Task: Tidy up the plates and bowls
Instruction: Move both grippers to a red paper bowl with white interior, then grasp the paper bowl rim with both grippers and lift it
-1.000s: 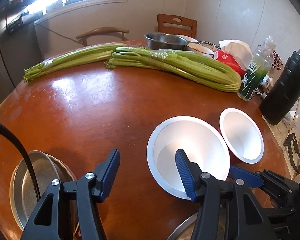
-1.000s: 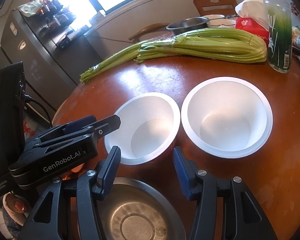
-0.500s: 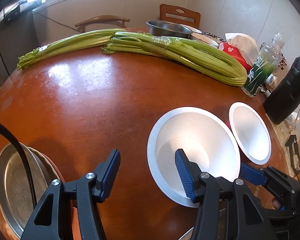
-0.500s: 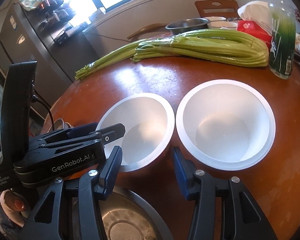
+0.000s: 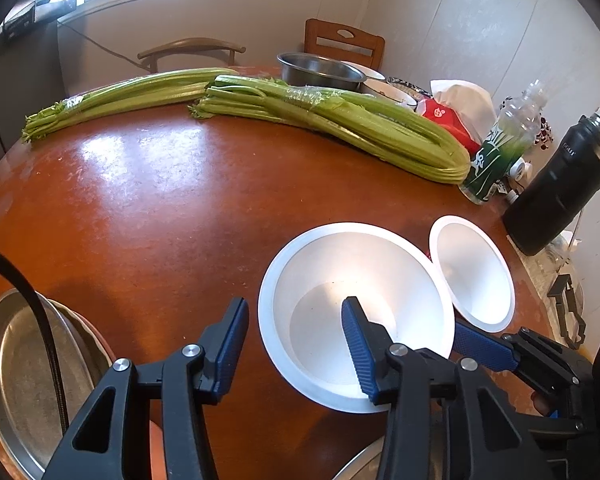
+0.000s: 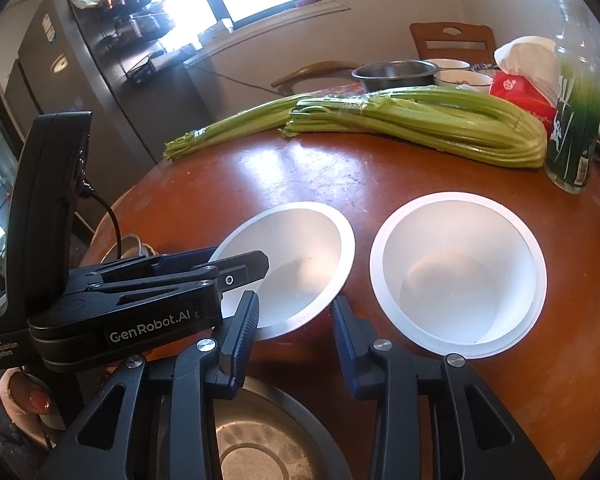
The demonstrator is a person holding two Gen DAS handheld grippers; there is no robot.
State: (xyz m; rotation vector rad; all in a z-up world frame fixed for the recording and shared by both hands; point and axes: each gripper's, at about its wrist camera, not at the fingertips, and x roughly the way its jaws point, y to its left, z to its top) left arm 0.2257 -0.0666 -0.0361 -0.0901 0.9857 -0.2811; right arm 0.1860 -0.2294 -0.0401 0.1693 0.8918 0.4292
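Both claws spread, nothing held: left claw [image 5: 294,344] straddles near bowl [image 5: 356,312] rim. Bowl judged light, rigid, slick; rim grip advised.

My two wrist cameras look forward low over the worktop [image 5: 148,208], both close on the same two white bowls [image 5: 356,312] [image 6: 458,276].

Two white round plastic bowls stand upright and empty on the glossy red-brown round bench [image 5: 148,208]. The left white bowl [image 5: 356,312] is the landmark; its twin, the right white bowl [image 5: 472,272], sits just beside it, rims near but apart. A shallow round steel plate [image 6: 260,440] lies just on the near side of the left bowl. Another shallow steel plate [image 5: 24,372] rests well to its left, at the bench edge.
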